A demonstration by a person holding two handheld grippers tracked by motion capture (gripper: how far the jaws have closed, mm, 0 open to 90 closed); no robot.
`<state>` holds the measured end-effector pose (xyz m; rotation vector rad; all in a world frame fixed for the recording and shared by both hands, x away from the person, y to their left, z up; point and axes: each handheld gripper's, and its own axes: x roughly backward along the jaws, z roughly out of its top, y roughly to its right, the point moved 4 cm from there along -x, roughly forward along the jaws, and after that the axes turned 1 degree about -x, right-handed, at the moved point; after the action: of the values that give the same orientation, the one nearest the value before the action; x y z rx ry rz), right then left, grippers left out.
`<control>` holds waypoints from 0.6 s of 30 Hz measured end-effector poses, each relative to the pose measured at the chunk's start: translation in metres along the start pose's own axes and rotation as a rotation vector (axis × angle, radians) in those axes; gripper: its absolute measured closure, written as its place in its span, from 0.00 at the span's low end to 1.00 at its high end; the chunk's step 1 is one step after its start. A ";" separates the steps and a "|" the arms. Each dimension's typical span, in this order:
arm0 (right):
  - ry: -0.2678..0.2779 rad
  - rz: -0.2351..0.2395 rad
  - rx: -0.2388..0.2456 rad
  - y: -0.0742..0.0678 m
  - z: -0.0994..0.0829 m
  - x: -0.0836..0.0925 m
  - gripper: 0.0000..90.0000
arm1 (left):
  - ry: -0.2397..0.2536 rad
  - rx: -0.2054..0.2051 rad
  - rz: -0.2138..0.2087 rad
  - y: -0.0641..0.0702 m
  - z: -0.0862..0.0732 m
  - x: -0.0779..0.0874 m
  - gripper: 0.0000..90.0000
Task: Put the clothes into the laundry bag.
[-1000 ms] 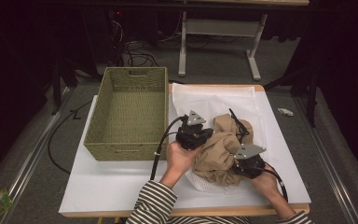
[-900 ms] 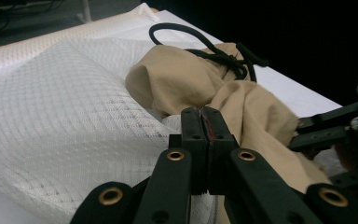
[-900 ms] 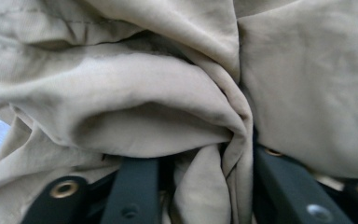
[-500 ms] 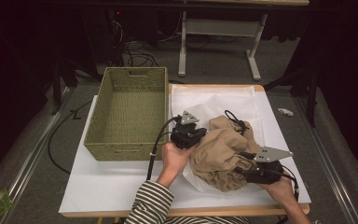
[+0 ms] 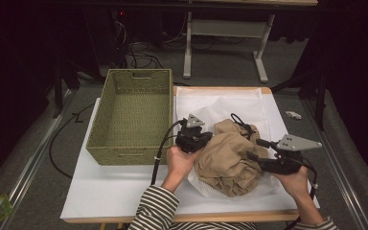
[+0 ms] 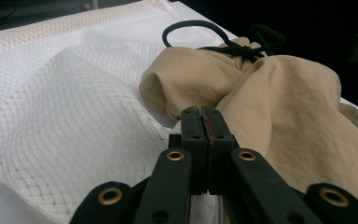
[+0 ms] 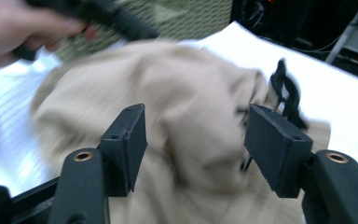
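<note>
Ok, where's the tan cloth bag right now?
In the high view the tan cloth bag lies bunched on the white mesh sheet, right of the wicker basket, between both grippers.

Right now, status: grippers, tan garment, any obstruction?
Left gripper shut, at tan garment's left edge. Right gripper jaws just opened, nothing between them. Garment bunched on white mesh bag. Wicker basket left, unobstructed.

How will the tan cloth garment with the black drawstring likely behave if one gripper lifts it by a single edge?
The tan garment lies crumpled in soft folds, so it would probably sag and trail, not hold shape. Its loose black drawstring may dangle and snag. It is probably light, being thin cloth, and might drag the white mesh beneath.
</note>
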<state>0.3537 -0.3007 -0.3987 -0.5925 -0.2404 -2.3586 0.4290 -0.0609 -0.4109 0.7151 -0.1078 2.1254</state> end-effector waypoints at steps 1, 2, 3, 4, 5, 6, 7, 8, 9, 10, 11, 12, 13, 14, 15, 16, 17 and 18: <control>0.003 -0.003 -0.007 0.003 0.005 -0.007 0.42 | -0.002 -0.001 0.001 0.000 0.000 0.000 0.99; 0.001 -0.006 -0.024 0.006 0.009 -0.014 0.41 | -0.003 -0.002 0.002 0.000 0.000 0.001 0.99; -0.005 -0.001 -0.029 0.008 0.013 -0.022 0.40 | -0.003 -0.002 0.001 0.000 0.000 0.001 0.99; -0.017 0.008 -0.038 0.008 0.017 -0.030 0.40 | -0.003 -0.004 -0.001 0.000 0.000 0.001 0.99; -0.026 0.025 -0.037 0.008 0.020 -0.038 0.39 | -0.003 -0.004 -0.002 0.001 0.000 0.001 0.99; -0.044 0.026 -0.031 0.007 0.023 -0.045 0.39 | -0.004 -0.006 -0.002 0.001 0.000 0.001 0.99; -0.044 0.026 -0.031 0.007 0.023 -0.045 0.39 | -0.004 -0.006 -0.002 0.001 0.000 0.001 0.99; -0.078 0.051 -0.042 0.008 0.026 -0.060 0.37 | -0.004 -0.008 -0.003 0.001 0.000 0.001 0.99; -0.099 0.055 -0.054 0.009 0.025 -0.067 0.35 | -0.003 -0.009 -0.003 0.000 0.000 0.001 0.99; -0.123 0.058 -0.056 0.010 0.023 -0.074 0.35 | -0.001 -0.009 -0.002 0.000 0.000 0.001 0.99; -0.142 0.075 -0.060 0.010 0.020 -0.080 0.34 | 0.003 -0.013 0.002 0.000 0.000 0.002 0.99; -0.163 0.096 -0.074 0.010 0.017 -0.086 0.35 | 0.004 -0.015 0.004 0.000 0.000 0.002 0.99; -0.181 0.115 -0.085 0.010 0.013 -0.090 0.40 | 0.001 -0.017 0.006 0.001 0.000 0.002 0.99; -0.191 0.132 -0.089 0.009 0.010 -0.093 0.50 | -0.003 -0.021 0.007 0.001 0.000 0.001 0.99; -0.182 0.143 -0.079 0.008 0.008 -0.095 0.63 | -0.005 -0.022 0.010 0.001 -0.001 0.001 0.99; -0.182 0.147 -0.056 0.007 0.005 -0.095 0.74 | -0.005 -0.021 0.010 0.001 -0.001 0.001 0.99; -0.184 0.151 -0.037 0.005 0.004 -0.094 0.84 | -0.004 -0.018 0.009 0.000 -0.001 0.001 0.99; -0.170 0.150 -0.018 0.002 0.003 -0.092 0.90 | -0.002 -0.016 0.009 0.000 0.000 0.001 0.99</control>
<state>0.4171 -0.2484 -0.4397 -0.7934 -0.2417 -2.1706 0.4280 -0.0598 -0.4105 0.7088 -0.1292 2.1306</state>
